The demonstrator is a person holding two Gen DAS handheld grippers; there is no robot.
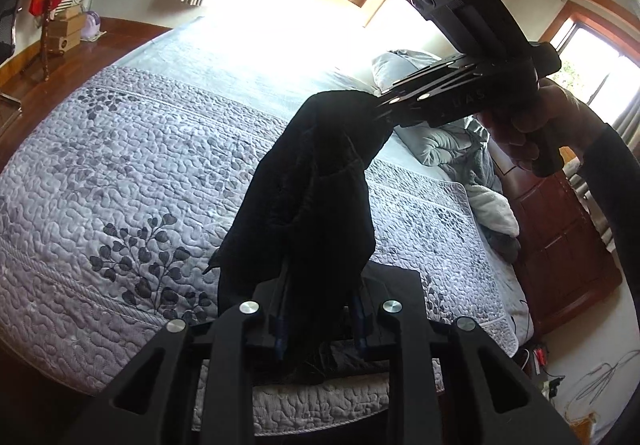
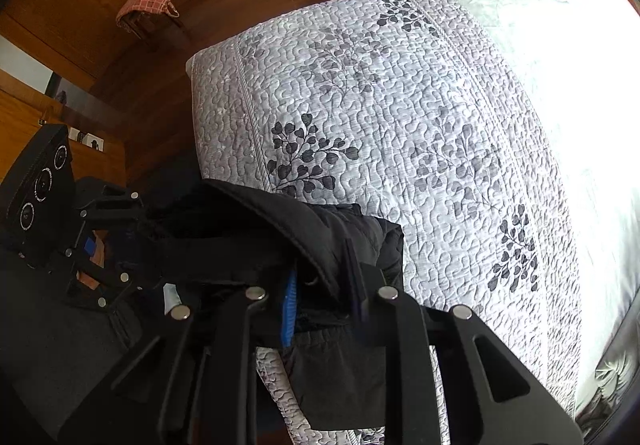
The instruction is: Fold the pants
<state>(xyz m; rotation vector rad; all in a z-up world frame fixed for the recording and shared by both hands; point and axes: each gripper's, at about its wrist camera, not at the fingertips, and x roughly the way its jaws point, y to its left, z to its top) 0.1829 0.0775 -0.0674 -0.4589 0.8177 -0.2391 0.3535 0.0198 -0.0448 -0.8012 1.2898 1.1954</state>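
Pants (image 1: 316,181), black, held up over the quilted bed (image 1: 120,173), centre frame in both views. Left gripper (image 1: 320,309) jaws clamped on the lower bunch; right gripper (image 2: 324,297) jaws clamped on the waistband end, upper right in left view.

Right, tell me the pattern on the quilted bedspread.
Pale grey quilted bedspread with dark grey leafy sprigs; clearest in the right wrist view.
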